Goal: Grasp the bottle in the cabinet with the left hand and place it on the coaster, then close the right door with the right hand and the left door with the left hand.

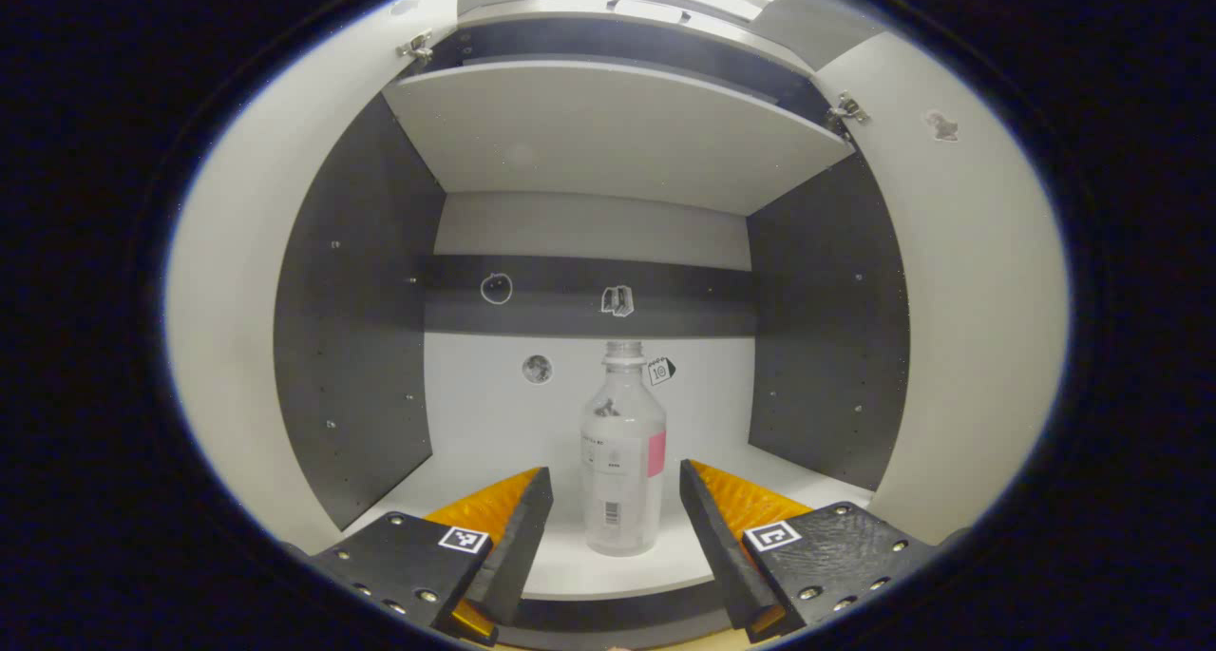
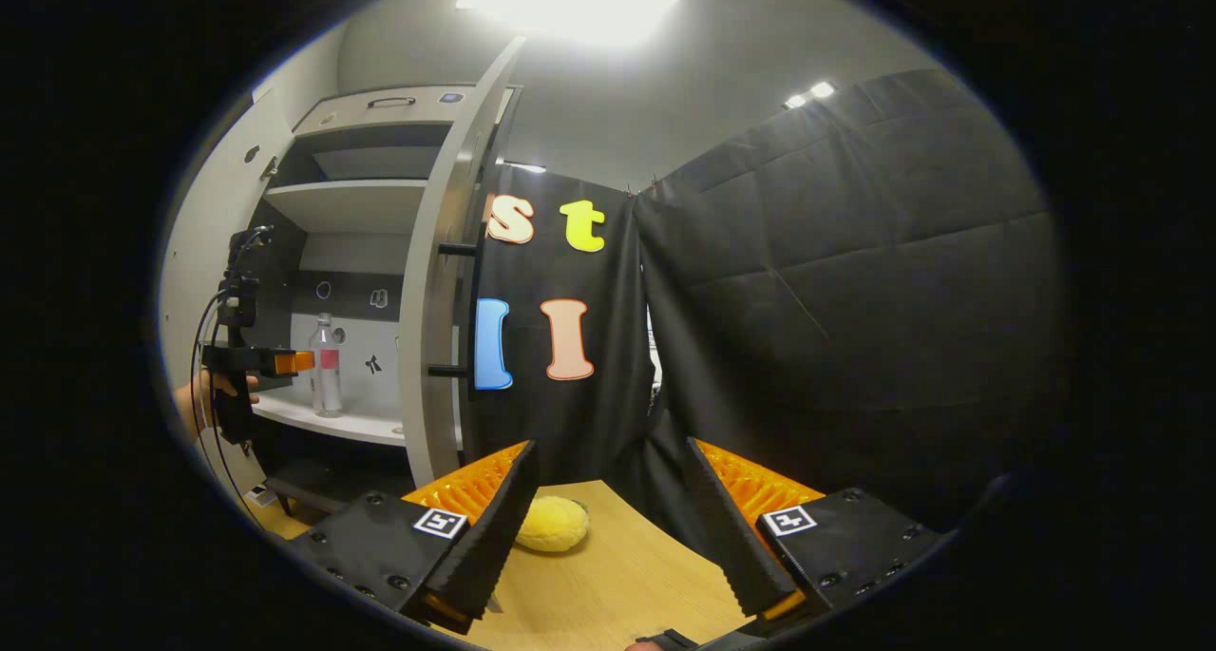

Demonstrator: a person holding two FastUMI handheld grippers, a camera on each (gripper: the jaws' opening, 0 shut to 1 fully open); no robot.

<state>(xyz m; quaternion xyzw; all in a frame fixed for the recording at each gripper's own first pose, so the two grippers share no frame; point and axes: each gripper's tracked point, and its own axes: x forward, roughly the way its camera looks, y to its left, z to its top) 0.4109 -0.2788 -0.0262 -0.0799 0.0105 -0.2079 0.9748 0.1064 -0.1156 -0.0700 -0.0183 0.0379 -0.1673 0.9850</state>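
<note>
Left gripper (image 1: 616, 513), fingers apart, faces the bottle (image 1: 622, 451) standing upright on the cabinet shelf (image 1: 475, 499); closing off-centre or too high could, I judge, tip the light, seemingly empty bottle before both fingers press on it.

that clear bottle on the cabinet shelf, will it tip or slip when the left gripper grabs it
The bottle looks clear and possibly empty, so it is probably light and easily knocked over. It is tall and narrow, so a nudge high up would likely tip it. Its smooth plastic wall may flex and slip; the left gripper, open around its base, should squeeze mid-body.
</note>
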